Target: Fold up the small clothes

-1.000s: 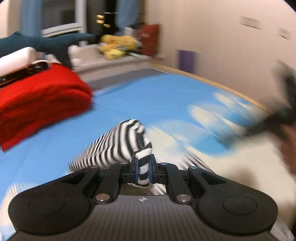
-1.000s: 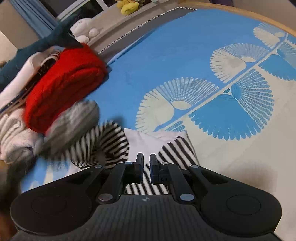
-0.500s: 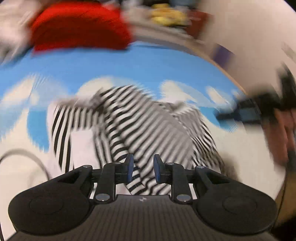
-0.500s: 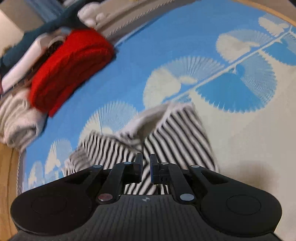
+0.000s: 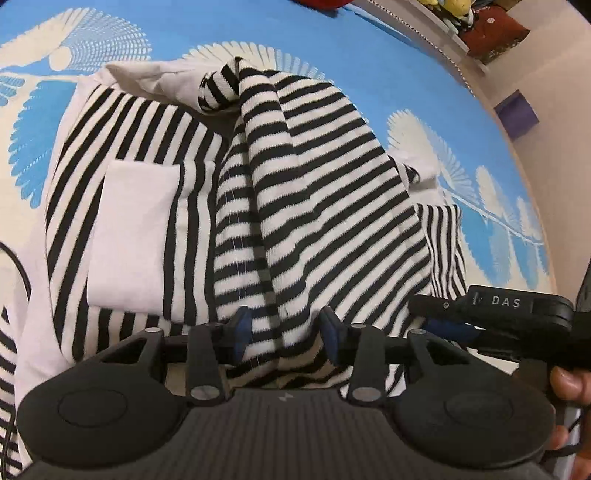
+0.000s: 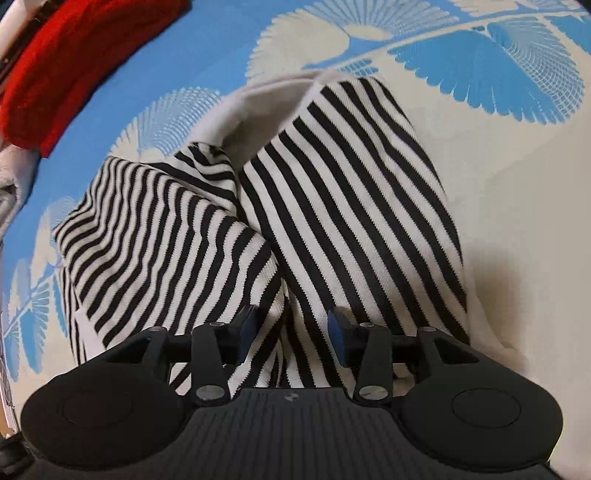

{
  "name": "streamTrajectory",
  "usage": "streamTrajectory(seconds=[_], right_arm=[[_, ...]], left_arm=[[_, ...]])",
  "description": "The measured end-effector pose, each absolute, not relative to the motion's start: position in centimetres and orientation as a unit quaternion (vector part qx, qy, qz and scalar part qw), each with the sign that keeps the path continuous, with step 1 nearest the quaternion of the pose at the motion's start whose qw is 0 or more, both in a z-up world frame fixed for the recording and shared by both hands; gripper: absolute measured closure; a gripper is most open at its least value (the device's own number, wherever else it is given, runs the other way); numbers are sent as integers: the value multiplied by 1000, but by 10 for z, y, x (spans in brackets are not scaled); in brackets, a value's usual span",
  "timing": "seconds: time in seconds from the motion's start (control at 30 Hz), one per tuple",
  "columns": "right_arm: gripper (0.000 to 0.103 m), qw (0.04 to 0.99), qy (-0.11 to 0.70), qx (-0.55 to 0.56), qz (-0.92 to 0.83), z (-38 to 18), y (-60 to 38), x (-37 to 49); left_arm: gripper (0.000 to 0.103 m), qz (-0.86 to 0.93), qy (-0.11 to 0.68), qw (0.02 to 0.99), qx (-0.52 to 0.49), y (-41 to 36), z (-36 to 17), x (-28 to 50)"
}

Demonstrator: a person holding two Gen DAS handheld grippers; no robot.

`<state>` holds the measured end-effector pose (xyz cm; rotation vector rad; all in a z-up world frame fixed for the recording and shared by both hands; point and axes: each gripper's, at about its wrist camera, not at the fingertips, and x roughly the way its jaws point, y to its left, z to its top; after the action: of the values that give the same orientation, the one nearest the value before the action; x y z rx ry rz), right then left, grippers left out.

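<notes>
A black-and-white striped garment (image 5: 314, 192) with a white pocket (image 5: 133, 229) lies rumpled on the blue and white patterned bed sheet (image 5: 332, 44). My left gripper (image 5: 285, 330) hangs low over it, pads apart, a raised fold of striped cloth running loosely between them. To its right, my right gripper (image 5: 436, 315) rests at the garment's edge, held by a hand (image 5: 569, 384). In the right wrist view my right gripper (image 6: 291, 332) points down at the garment (image 6: 332, 184). Its jaws are opening, with striped cloth lying beneath and between them, not pinched.
A folded red blanket (image 6: 74, 55) lies at the far left of the bed sheet (image 6: 517, 203). Past the bed's edge stand a purple box (image 5: 517, 114) and yellow plush toys (image 5: 450, 7). A black cable (image 5: 18, 266) curves in at the left.
My left gripper was shut on a lifted bunch of striped cloth; it has come down and let go. The right gripper has also sunk onto the garment and opened. The garment now lies on the bed.
</notes>
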<state>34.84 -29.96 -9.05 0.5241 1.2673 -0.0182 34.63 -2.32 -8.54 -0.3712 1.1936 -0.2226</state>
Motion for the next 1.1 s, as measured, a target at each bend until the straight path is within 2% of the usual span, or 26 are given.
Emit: streamTrajectory(seconds=[0.03,0.07,0.1,0.13,0.2,0.3,0.33,0.37,0.43,0.47,0.53,0.63,0.67,0.7,0.77,0.8,0.83,0.87,0.9,0.93,1.0,1.1], right_arm=[[56,773,586,242,-8,-90,-298,350],[57,774,584,245,-8,-88,-297,351],[75,777,578,250,-11,-85,-298,352],[103,781,569,257,-8,-80,-299,353],[103,803,527,280,-4,-60,-306,354],[103,875,373,305,54,8,-314,340],[103,903,305,293,75,35,-316,329],[103,927,243,271,95,59,-316,316],[103,943,183,252,119,80,-318,297],[103,940,194,253,120,79,-319,295],[103,926,269,246,103,62,-318,301],[103,853,474,190,106,9,-304,318],[103,823,529,156,137,-10,-294,318],[101,811,549,119,167,-19,-283,314],[99,807,556,48,195,-22,-267,303],[91,809,549,53,201,-19,-268,303],[77,813,541,79,200,-16,-275,306],[70,817,531,112,192,-12,-286,310],[60,823,521,145,174,-10,-294,316],[58,827,512,175,149,-9,-303,321],[58,825,511,216,110,-15,-315,326],[58,799,538,260,70,-42,-315,339]], left_arm=[[99,-106,554,807,-176,-24,-83,349],[102,-110,549,809,-179,-24,-78,351],[102,-118,536,816,-182,-24,-70,354],[102,-126,515,828,-180,-23,-57,357],[102,-140,451,862,-184,-17,-24,356],[102,-209,282,907,-233,10,41,336],[102,-229,247,912,-234,17,56,328],[102,-248,230,912,-233,22,65,322],[102,-275,249,900,-226,27,63,318],[102,-273,274,897,-212,25,58,318],[102,-245,370,883,-152,16,33,321],[102,-206,536,816,-68,7,-21,322],[102,-206,564,799,-39,6,-35,318],[101,-209,575,791,-14,6,-44,314],[101,-210,589,780,18,9,-52,312],[97,-207,585,784,13,14,-50,314],[89,-201,582,788,3,21,-45,320],[81,-194,579,792,-10,27,-42,323],[65,-184,571,799,-28,33,-38,329],[54,-172,562,808,-52,40,-34,334],[50,-154,561,808,-91,44,-33,340],[50,-147,581,793,-111,34,-43,351]])
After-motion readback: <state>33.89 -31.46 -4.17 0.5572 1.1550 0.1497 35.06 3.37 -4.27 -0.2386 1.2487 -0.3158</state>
